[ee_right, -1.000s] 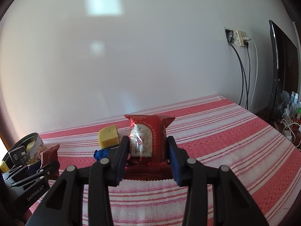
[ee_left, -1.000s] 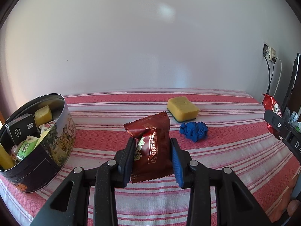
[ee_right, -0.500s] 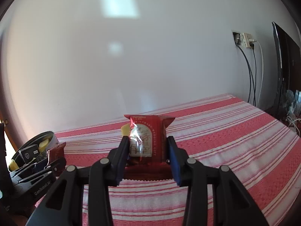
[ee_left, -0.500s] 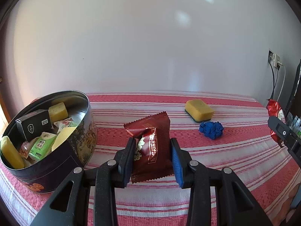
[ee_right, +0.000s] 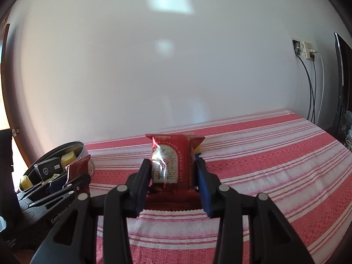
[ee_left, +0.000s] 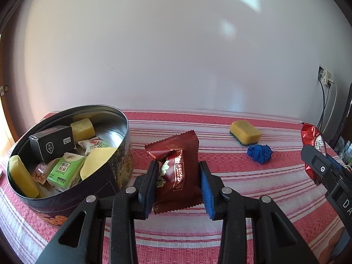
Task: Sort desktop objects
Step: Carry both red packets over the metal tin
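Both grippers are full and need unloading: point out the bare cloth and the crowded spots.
Bare striped tablecloth right of the right gripper; also between the round tin and the yellow sponge. Crowded: inside the tin, and where the blue scrunchie sits beside the sponge.

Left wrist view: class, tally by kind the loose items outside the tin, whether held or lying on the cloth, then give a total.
Snack packets: 2, the dark red packet and the bright red packet
Yellow sponge: 1
Blue crumpled thing: 1
Total: 4

Red pkt (ee_right: 170, 168) betw tongs (ee_right: 173, 183)

Two red packets (ee_left: 179, 167) (ee_right: 172, 165) — held upright.
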